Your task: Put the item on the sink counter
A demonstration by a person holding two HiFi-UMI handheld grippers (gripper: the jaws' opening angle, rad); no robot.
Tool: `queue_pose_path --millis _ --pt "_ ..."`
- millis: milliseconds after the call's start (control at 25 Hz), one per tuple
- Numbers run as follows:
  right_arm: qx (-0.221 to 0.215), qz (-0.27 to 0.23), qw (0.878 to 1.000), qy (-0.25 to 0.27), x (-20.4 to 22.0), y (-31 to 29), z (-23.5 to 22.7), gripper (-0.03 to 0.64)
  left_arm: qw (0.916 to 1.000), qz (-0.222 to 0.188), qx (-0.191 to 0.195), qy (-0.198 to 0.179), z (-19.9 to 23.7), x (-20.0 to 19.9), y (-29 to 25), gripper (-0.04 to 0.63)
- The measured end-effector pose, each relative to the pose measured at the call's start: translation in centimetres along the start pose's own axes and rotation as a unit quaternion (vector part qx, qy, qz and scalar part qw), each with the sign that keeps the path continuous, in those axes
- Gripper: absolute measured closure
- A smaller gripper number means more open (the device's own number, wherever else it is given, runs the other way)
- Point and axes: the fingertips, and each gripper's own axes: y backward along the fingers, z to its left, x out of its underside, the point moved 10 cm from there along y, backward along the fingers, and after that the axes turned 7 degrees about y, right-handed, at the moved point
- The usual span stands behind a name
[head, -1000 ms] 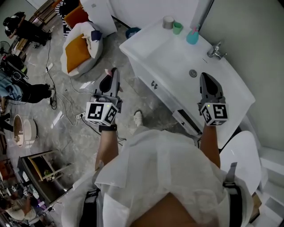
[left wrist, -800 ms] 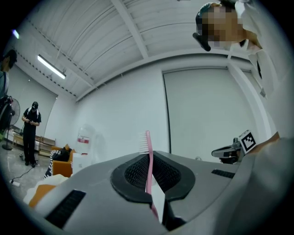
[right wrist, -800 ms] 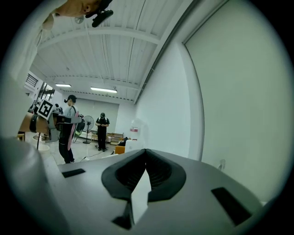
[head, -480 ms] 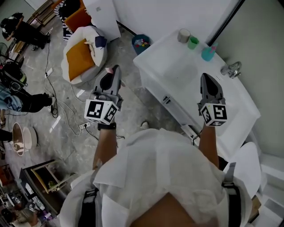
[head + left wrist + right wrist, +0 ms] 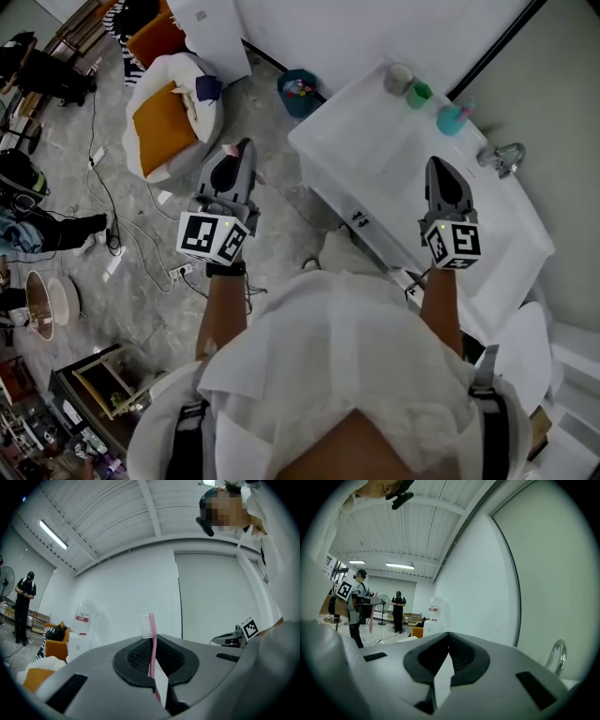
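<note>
A pink toothbrush [image 5: 152,641] stands upright between the pads of my left gripper [image 5: 154,644], bristles at the top pointing left. In the head view that left gripper [image 5: 239,155] hangs over the grey floor, left of the white sink counter [image 5: 361,141]. My right gripper [image 5: 439,167] hovers over the counter's right part, near the chrome faucet [image 5: 500,157]. Its jaws [image 5: 449,637] are pressed together with nothing between them. From the right gripper view the left gripper [image 5: 363,603] shows at the far left with the pink toothbrush [image 5: 371,619] in it.
At the counter's back stand a grey cup [image 5: 398,77], a green cup [image 5: 419,93] and a teal cup [image 5: 451,119]. A blue bin [image 5: 298,91] and a white seat with an orange cushion [image 5: 164,117] sit on the floor, with cables [image 5: 141,234]. People stand at the far left.
The sink counter has slid right and up in the head view. Both grippers keep their places before the body, and the toothbrush stays in the left one.
</note>
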Motion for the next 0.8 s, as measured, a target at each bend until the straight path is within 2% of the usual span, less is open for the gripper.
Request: queue_pose_path --millis 400,600,800 --pt "0.027 0.007 1.000 -0.009 1.3 -7.6 -5.0 0.607 0.9987 0.012 0.048 -0.012 3.4 -0.9 -11.8 0.581" --pt "0.050 0.010 0.998 -0.028 2.6 -10.0 -7.7 0.607 0.9954 0.021 0.092 -0.016 3.6 -1.0 -18.8 0.581" --pt "0.069 0.002 0.997 -0.027 3.1 -10.7 -9.3 0.607 0.9902 0.027 0.136 -0.015 2.6 -0.4 -23.4 0.581"
